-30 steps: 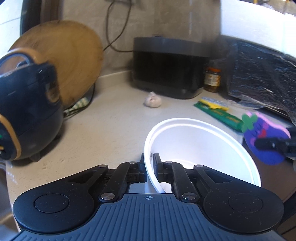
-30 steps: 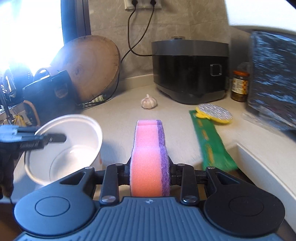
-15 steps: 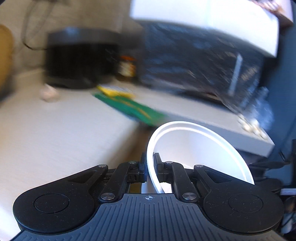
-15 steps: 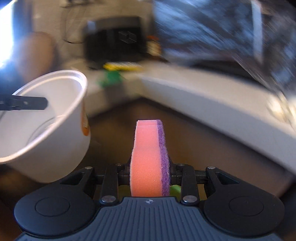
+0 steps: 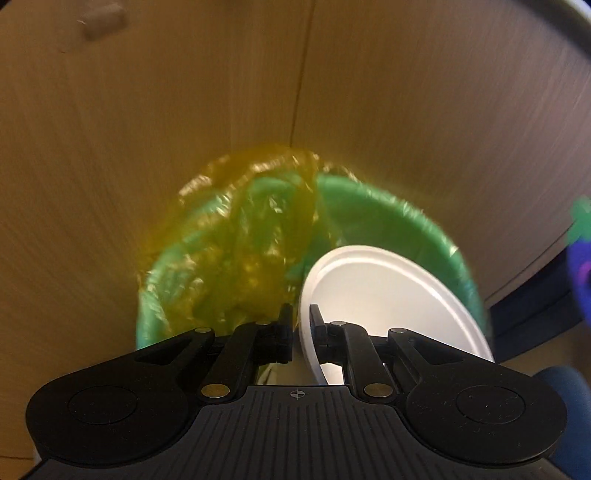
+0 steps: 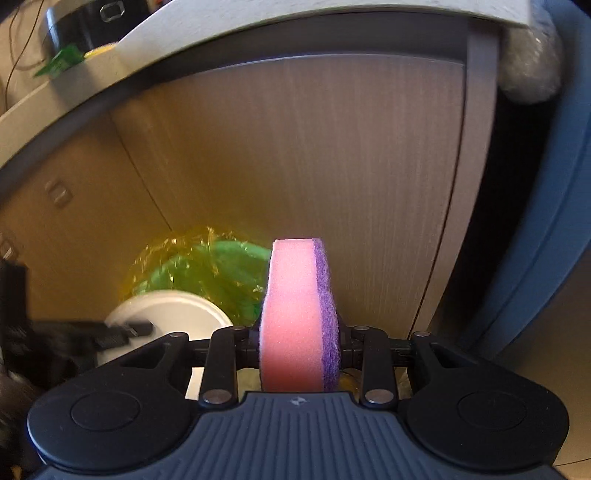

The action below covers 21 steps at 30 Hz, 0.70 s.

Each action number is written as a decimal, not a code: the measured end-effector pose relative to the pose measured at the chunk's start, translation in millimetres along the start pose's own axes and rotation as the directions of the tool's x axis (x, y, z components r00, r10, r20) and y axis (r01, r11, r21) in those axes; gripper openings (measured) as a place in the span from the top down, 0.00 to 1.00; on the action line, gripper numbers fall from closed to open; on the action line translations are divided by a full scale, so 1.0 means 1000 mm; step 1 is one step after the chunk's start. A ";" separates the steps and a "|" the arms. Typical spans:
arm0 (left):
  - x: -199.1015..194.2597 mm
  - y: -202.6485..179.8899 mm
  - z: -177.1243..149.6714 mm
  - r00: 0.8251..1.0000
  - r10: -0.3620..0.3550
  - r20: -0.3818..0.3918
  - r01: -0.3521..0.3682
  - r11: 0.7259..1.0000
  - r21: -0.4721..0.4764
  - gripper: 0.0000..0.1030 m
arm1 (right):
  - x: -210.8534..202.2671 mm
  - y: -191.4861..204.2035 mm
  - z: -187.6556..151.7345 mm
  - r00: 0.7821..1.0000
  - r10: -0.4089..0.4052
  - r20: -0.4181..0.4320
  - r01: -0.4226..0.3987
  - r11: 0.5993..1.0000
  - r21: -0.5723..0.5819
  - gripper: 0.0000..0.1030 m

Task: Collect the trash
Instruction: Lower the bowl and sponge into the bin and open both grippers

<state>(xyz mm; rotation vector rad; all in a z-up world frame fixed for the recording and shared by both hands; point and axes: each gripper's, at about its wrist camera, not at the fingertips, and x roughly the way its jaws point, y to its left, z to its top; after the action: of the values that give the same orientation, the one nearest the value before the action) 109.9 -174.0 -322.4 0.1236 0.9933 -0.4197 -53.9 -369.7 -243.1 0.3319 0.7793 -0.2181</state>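
My left gripper is shut on the rim of a white disposable bowl and holds it above a green bin lined with a yellow bag. My right gripper is shut on a pink and purple sponge, held just right of the bin. The bowl and the left gripper's fingers show at lower left in the right wrist view. The sponge appears blurred at the right edge of the left wrist view.
The bin stands on the floor against a wooden cabinet door under the countertop. A green wrapper and a black cooker sit on the counter. A blue object stands at the right.
Both grippers have swung from the countertop down to the bin on the floor, still holding the bowl and the sponge.
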 end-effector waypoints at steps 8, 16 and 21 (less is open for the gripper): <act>0.025 -0.022 -0.004 0.999 0.049 0.001 -0.049 0.992 0.117 0.89 | 0.017 0.002 0.005 0.998 0.022 -0.050 -0.021 1.000 0.017 0.71; 0.040 -0.018 -0.007 0.997 0.072 -0.028 -0.069 0.992 0.104 0.89 | 0.033 0.009 0.001 0.991 0.042 -0.128 -0.040 0.999 0.014 0.71; 0.054 -0.013 -0.008 0.996 0.074 -0.057 -0.069 0.993 0.092 0.89 | 0.042 0.016 0.000 0.985 0.047 -0.166 -0.048 0.999 -0.003 0.71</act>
<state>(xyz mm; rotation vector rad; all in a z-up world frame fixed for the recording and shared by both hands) 123.8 -198.9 -370.7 0.2538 1.0265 -0.3971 -20.0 -358.1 -270.3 0.3652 0.9351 -0.1437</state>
